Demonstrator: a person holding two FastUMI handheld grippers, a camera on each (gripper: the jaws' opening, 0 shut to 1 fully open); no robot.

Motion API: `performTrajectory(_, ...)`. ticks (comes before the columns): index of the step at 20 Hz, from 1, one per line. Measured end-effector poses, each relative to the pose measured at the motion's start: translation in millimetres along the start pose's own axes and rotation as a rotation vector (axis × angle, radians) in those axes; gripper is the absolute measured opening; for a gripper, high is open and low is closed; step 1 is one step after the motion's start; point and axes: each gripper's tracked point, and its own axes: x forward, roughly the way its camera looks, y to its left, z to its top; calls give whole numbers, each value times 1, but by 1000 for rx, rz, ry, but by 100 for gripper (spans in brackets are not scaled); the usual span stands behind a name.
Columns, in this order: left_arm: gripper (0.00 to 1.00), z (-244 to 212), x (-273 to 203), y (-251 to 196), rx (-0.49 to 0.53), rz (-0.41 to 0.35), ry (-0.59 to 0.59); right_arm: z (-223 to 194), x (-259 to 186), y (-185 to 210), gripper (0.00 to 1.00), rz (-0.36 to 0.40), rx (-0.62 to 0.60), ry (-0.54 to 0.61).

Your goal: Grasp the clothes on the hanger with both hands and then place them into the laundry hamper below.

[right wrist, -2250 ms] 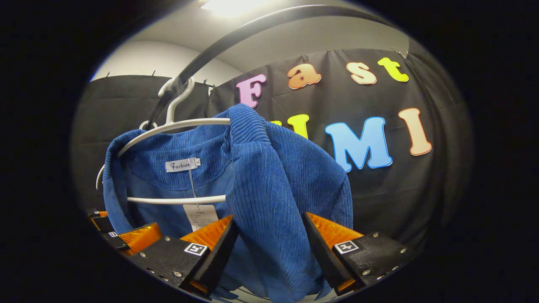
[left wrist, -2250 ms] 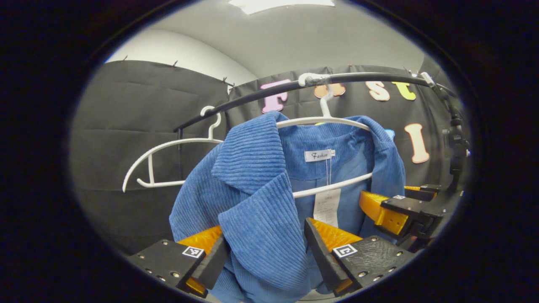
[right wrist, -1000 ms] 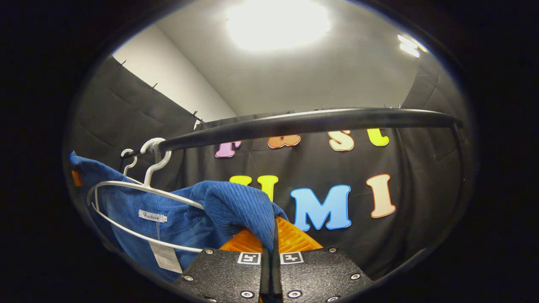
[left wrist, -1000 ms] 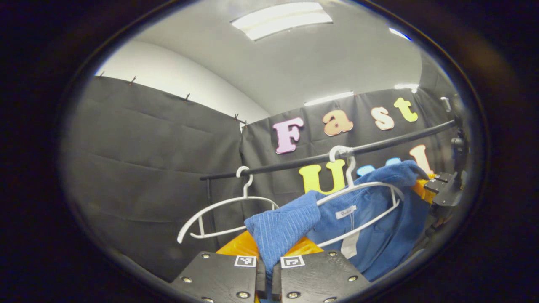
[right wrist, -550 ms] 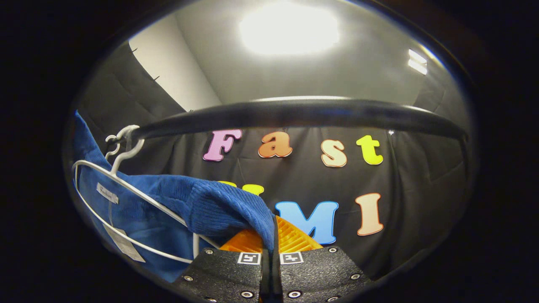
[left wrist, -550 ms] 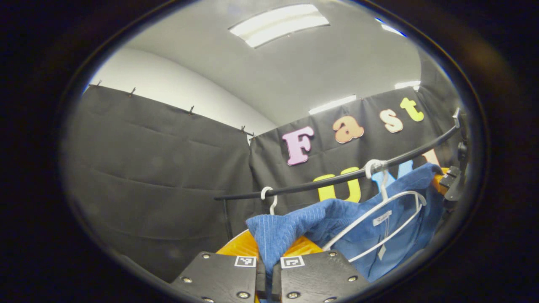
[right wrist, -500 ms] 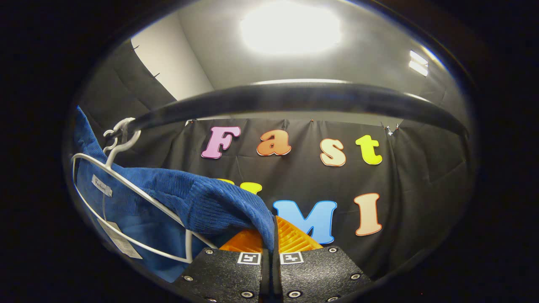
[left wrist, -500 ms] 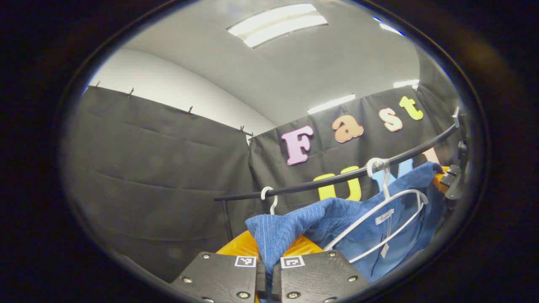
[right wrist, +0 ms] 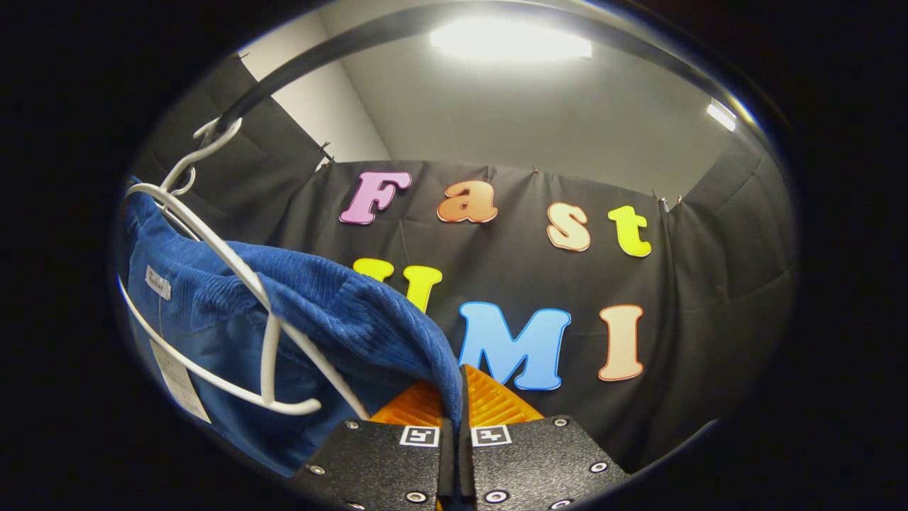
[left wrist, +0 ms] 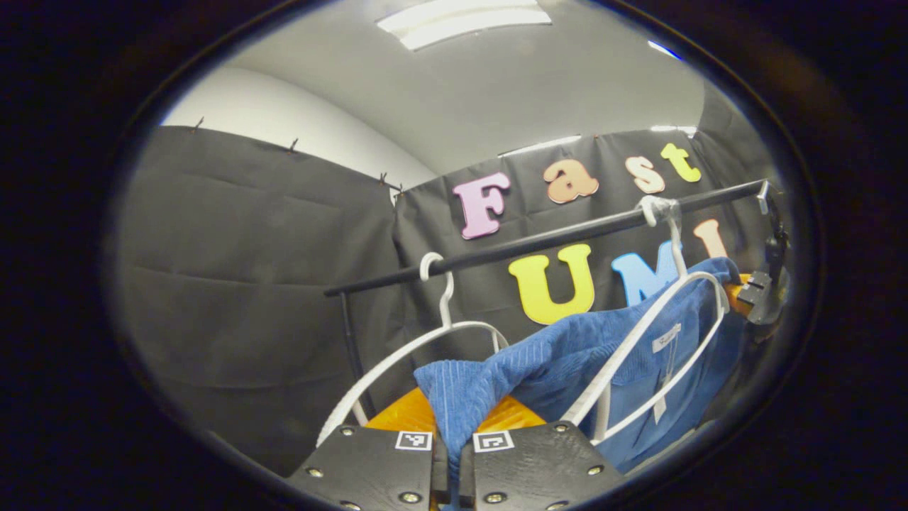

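A blue corduroy jacket is stretched sideways between my two grippers, off the shoulders of its white hanger. That hanger still hooks on the black rail. My left gripper is shut on one front edge of the jacket. My right gripper is shut on the other front edge of the jacket, with the white hanger lying across the cloth at the left. Far right in the left gripper view, the other gripper holds the cloth.
A second, bare white hanger hangs on the rail close to my left gripper. The rail's upright post stands behind it. In the right gripper view the black rail arcs overhead.
Both grippers closed on the jacket's front edges and pulled them apart and off the hanger's shoulders. Over the last half second both dropped lower, so the rail sits higher in each view.
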Motion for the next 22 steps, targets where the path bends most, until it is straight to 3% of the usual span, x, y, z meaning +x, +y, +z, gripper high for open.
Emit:
performTrajectory(6,5,-27,-11,-10,-38,-47,0,-50,-7,7,2,6,4,116)
performTrajectory(12,6,-67,-32,-10,-34,-40,52,-84,-42,19,2,37,-12,189)
performTrajectory(22,5,-86,-116,17,-102,-50,70,-73,-127,35,2,33,2,230)
